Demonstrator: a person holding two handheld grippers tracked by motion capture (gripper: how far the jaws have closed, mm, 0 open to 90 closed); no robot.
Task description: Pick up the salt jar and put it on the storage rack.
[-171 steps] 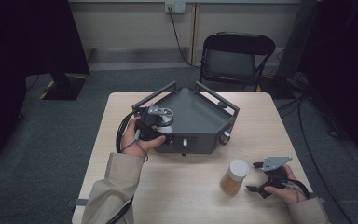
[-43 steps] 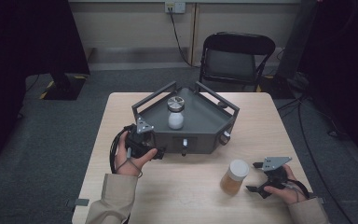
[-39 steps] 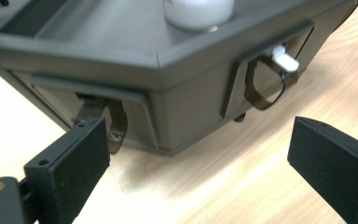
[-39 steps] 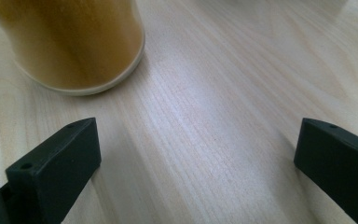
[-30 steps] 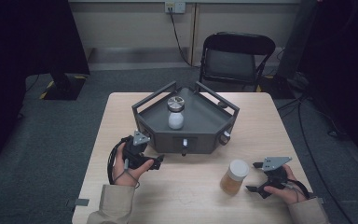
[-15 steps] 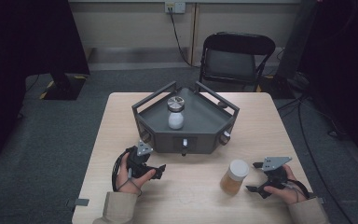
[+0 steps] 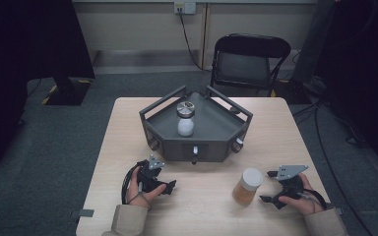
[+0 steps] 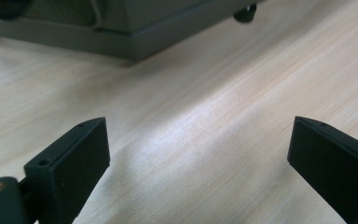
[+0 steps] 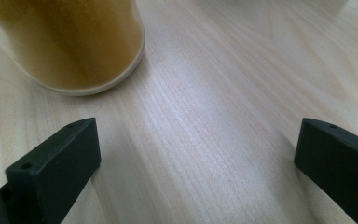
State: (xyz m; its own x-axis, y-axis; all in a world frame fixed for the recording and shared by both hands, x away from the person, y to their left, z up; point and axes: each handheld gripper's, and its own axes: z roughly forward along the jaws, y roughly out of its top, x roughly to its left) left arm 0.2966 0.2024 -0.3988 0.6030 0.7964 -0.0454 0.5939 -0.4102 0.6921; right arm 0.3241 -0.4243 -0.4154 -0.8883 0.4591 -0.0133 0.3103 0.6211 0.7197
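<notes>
A dark grey angular tray (image 7: 211, 129) stands mid-table, and a small white bottle with a metal cap (image 7: 185, 118) sits upright inside it. An amber jar with a white lid (image 7: 247, 186) stands on the wood at front right; its base also fills the top left of the right gripper view (image 9: 70, 42). My left gripper (image 7: 166, 186) rests low near the table's front left, open and empty (image 8: 200, 154), with the tray's side wall (image 8: 135, 28) just ahead. My right gripper (image 7: 269, 187) sits open just right of the jar, nothing between its jaws (image 9: 198, 168).
The light wooden table (image 7: 123, 147) has bare room along its front and left. A black folding chair (image 7: 248, 61) stands behind the far edge. Cables run over the grey carpet at right (image 7: 334, 128).
My left gripper let go of the white bottle, which now stands in the tray, and has drawn back toward the table's front left. The right gripper and jar have stayed put.
</notes>
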